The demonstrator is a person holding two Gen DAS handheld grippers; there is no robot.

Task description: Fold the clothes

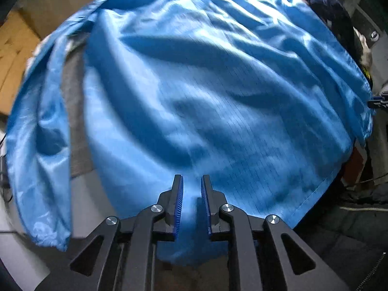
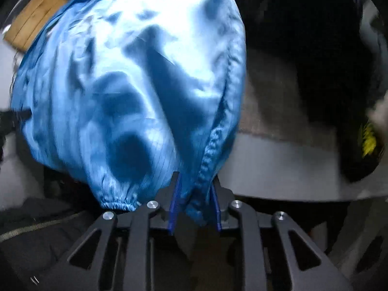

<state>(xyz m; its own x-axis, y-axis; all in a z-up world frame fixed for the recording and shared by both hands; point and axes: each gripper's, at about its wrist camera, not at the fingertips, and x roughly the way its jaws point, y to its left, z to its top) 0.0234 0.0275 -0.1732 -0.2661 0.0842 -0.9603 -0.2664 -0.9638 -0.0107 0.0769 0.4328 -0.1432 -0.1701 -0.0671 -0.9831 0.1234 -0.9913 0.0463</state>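
Note:
A shiny blue garment (image 1: 206, 92) lies spread and rumpled over the table, back side up. One long sleeve (image 1: 41, 150) trails down the left side and ends in an elastic cuff. My left gripper (image 1: 191, 184) is at the near hem, its jaws narrowed with a fold of the blue fabric between them. In the right wrist view the blue garment (image 2: 126, 77) billows up, blurred by motion. My right gripper (image 2: 195, 189) is shut on a bunched seam edge beside a gathered cuff (image 2: 118, 205). The right gripper's tips (image 1: 379, 101) also show at the garment's far right edge.
A grey mat (image 1: 75, 126) covers the white table (image 2: 278, 167). Brown cardboard (image 1: 14, 55) stands off to the left. A heap of dark clothes (image 1: 334, 9) sits at the table's far right, one piece bearing a yellow print (image 2: 368, 140). A black zippered jacket (image 2: 36, 223) lies below the table edge.

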